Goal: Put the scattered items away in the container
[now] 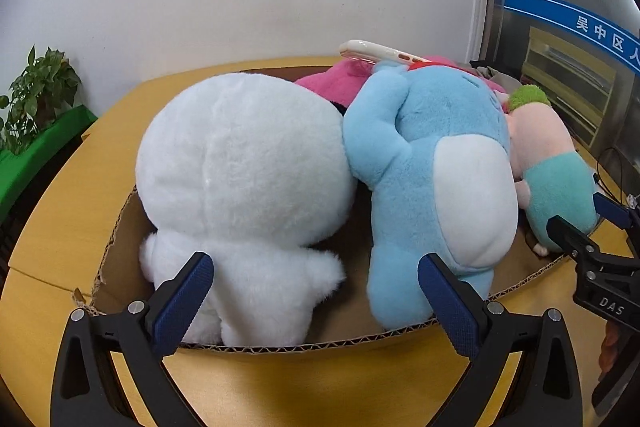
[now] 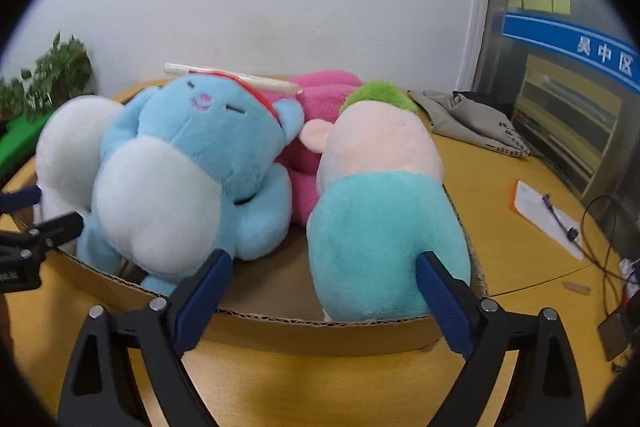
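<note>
A shallow cardboard box on the wooden table holds a white plush, a light blue plush, a pink plush and a teal-and-pink plush with a green top. A white stick-like object lies across the blue one's head. My left gripper is open at the box's near rim, the white plush's lower body between its fingers. My right gripper is open at the rim, its right finger in front of the teal plush, with the blue plush to the left.
The round table carries a grey cloth, a white pad with a cable and more wires at the right edge. A potted plant stands at the left. A white wall rises behind, with a glass cabinet at the right.
</note>
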